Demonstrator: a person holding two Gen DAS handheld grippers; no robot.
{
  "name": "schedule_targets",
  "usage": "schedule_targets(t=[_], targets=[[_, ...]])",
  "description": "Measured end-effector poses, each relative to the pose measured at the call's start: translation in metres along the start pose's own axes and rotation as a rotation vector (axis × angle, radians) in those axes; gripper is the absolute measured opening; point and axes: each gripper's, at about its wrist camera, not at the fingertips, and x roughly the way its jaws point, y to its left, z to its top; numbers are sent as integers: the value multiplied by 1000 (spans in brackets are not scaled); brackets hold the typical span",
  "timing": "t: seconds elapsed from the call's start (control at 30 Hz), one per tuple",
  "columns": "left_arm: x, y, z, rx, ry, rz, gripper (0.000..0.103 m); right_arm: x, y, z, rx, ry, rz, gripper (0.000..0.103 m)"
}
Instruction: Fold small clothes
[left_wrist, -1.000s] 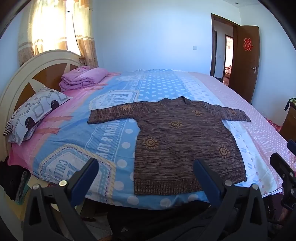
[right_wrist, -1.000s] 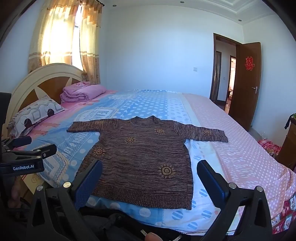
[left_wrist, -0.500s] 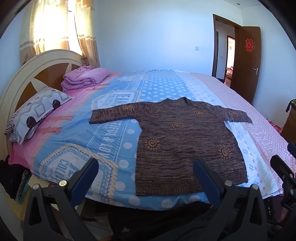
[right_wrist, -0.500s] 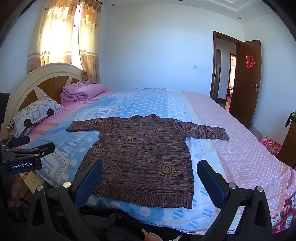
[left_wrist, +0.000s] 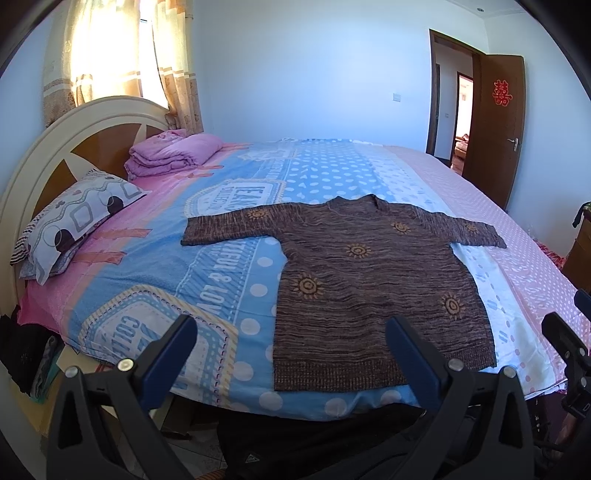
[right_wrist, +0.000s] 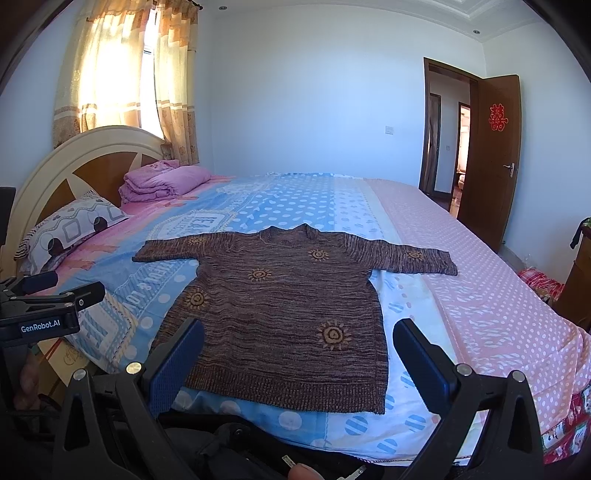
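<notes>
A brown knit sweater (left_wrist: 369, 280) with orange sun motifs lies flat on the bed, both sleeves spread out; it also shows in the right wrist view (right_wrist: 288, 310). My left gripper (left_wrist: 291, 343) is open and empty, held near the bed's front edge by the sweater's hem. My right gripper (right_wrist: 299, 350) is open and empty, just in front of the hem. The left gripper's body (right_wrist: 40, 314) shows at the left of the right wrist view.
The bed (left_wrist: 229, 266) has a blue and pink patterned sheet. A patterned pillow (left_wrist: 77, 221) and a folded pink blanket (left_wrist: 173, 155) lie by the round headboard (left_wrist: 48, 155). A brown door (left_wrist: 495, 129) stands open at the right. A dark bag (left_wrist: 317, 439) lies below the bed's edge.
Both grippers have shifted slightly, so the sweater sits a little lower and nearer in both views. The sweater has not moved, and both grippers stay open.
</notes>
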Motion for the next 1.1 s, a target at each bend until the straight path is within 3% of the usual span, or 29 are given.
schedule_targets(t=[1.1], targets=[[4,5,-1,-5,8,3,103,2,0,-3,8,7,10,102]])
